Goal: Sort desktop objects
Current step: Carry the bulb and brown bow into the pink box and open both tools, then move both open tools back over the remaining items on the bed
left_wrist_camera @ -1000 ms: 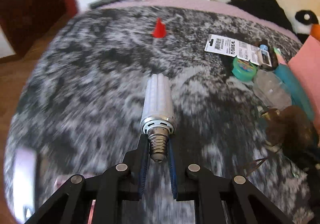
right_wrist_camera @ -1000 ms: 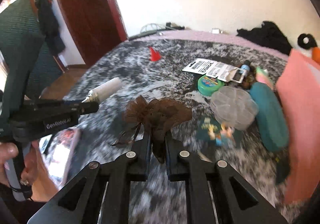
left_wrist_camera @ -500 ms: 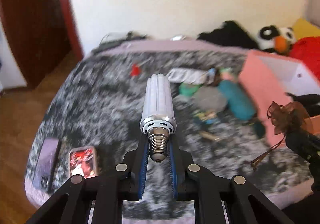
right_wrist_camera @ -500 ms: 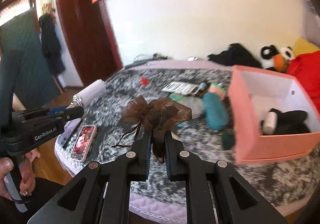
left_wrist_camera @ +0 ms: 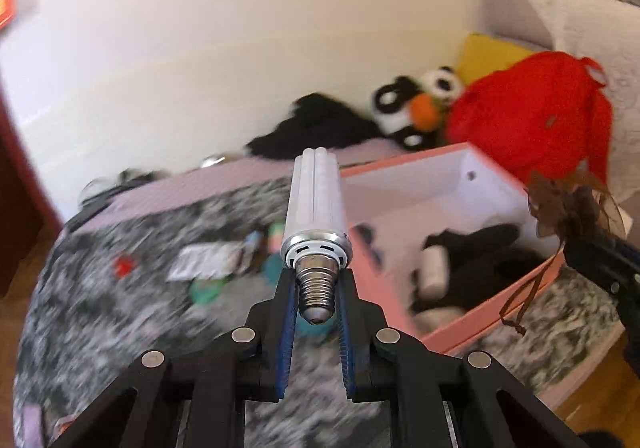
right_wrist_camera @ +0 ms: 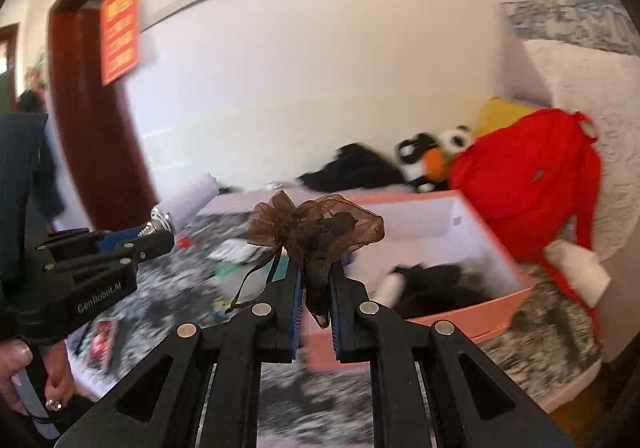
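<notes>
Your left tongs (left_wrist_camera: 317, 300) are pinching the metal screw base of a white tubular LED light bulb (left_wrist_camera: 316, 196), which stands up the centre of the left wrist frame with its tip pointing away from you. In the right wrist frame the same bulb (right_wrist_camera: 188, 196) shows at the left edge, held out over the bed. Your right tongs (right_wrist_camera: 316, 288) are pressed onto the gathered neck of a brown sheer organza drawstring pouch (right_wrist_camera: 316, 228), whose ruffled top fans out above the fingers while its thin cords hang down to the lower left. Behind both, a pink cardboard box with a white inside (right_wrist_camera: 448, 324) sits open on the grey-and-black mottled bed cover (left_wrist_camera: 100, 308), at the right of each frame; dark soft items and a small white cylinder lie in it. A red fabric backpack (right_wrist_camera: 524, 176) leans just behind the box, with a black-and-white plush penguin (right_wrist_camera: 432, 160) beside it. The small items left on the cover are too blurred to name.
</notes>
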`<state>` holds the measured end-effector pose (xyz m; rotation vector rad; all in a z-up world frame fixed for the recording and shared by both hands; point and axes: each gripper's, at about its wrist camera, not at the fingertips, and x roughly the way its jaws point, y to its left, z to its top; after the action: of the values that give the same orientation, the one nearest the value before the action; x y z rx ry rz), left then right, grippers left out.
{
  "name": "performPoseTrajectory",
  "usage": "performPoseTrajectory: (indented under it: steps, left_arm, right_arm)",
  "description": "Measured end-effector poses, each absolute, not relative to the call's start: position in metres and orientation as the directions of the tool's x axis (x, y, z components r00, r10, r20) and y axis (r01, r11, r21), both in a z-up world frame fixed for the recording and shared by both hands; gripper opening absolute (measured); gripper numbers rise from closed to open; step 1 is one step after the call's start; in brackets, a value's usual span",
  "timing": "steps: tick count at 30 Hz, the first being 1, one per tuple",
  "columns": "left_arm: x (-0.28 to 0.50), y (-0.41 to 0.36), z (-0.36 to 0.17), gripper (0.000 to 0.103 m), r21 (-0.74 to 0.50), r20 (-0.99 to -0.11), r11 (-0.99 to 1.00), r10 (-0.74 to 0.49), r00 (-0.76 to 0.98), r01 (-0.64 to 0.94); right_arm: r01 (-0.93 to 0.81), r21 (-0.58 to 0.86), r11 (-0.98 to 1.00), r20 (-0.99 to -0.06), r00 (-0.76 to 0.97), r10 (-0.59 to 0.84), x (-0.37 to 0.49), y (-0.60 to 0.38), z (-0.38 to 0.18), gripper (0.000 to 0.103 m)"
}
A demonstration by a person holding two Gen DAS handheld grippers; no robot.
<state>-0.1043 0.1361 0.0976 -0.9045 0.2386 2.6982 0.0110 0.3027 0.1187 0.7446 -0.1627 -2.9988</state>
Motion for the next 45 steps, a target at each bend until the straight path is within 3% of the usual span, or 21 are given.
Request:
performPoseTrajectory:
  steps: [6,13,15,16,17,18,26,34,39,45]
  left_arm:
    - [-0.164,0.217,0.086,0.014,0.071,-0.641,-0.918,0.258,-0.723,-0.391]
    - [-0.238,0.264,0.04,0.015,0.032,-0.705,-0.903,0.283,-0.65,-0.428]
    - [-0.253,0.267,0.028,0.043,0.003,-0.719,-0.906,0.292,-0.63,-0.424]
    - [-0.259,0.267,0.022,0.078,-0.01,-0.724,-0.91,0.293,-0.625,-0.415]
    - [-0.262,0.264,0.019,0.092,-0.013,-0.718,-0.92,0.28,-0.637,-0.391]
    - [-0.262,0.26,0.018,0.092,-0.008,-0.701,-0.931,0.265,-0.662,-0.364]
    - [-0.25,0.187,0.033,0.092,-0.081,-0.673,-0.961,0.249,-0.696,-0.266]
    - [-0.207,0.049,0.004,0.093,-0.048,-0.722,-0.998,0.067,-0.689,-0.046]
    - [-0.19,-0.032,-0.05,0.093,-0.059,-0.792,-0.994,-0.008,-0.611,0.09]
    - [-0.206,-0.05,-0.1,0.093,-0.117,-0.833,-0.99,0.058,-0.55,0.073]
  right_arm:
    - [-0.093,0.128,-0.987,-0.499,-0.866,0.018,-0.044,0.371,0.11,0.012]
    - [-0.175,0.17,-0.97,-0.607,-0.794,0.037,-0.137,0.417,0.053,0.014]
    - [-0.223,0.129,-0.966,-0.672,-0.737,0.08,-0.162,0.422,0.031,0.024]
    - [-0.249,0.099,-0.963,-0.705,-0.701,0.109,-0.175,0.424,0.02,0.054]
    - [-0.273,0.076,-0.959,-0.725,-0.675,0.135,-0.182,0.425,0.011,0.083]
    - [-0.294,0.066,-0.953,-0.728,-0.668,0.155,-0.184,0.427,0.006,0.089]
    - [-0.295,0.092,-0.951,-0.669,-0.726,0.16,-0.162,0.402,0.026,0.088]
    - [-0.016,0.132,-0.991,-0.563,-0.824,-0.062,-0.146,0.28,0.068,0.093]
    - [0.146,0.143,-0.979,-0.589,-0.782,-0.203,-0.164,0.191,0.036,0.093]
    - [0.17,0.173,-0.97,-0.732,-0.637,-0.242,-0.218,0.131,-0.037,0.091]
